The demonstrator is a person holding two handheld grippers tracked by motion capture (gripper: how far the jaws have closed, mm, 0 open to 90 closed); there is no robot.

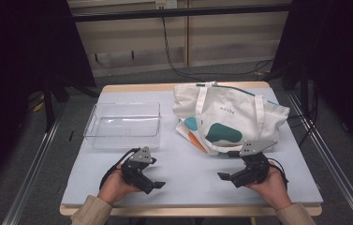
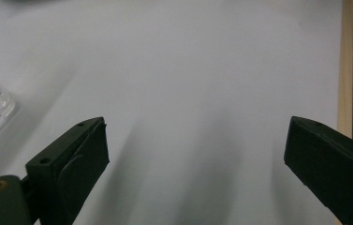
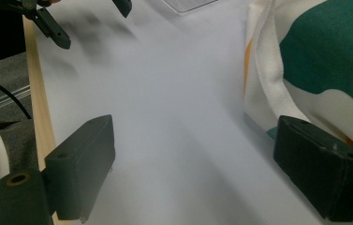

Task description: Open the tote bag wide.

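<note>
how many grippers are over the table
2: the left gripper near the front edge, below the clear tray; the right gripper beside the tote bag.

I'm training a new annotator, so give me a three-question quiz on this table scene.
1. True or false: something lies inside the clear bin.
2. Which hand-held gripper is nearer the tote bag: (a) left hand-held gripper or (b) right hand-held gripper?
3. How do both pairs of jaws stand?

Key: 1. False, nothing shows in it. 2. b. 3. Open, with nothing between them, over the table.
</note>
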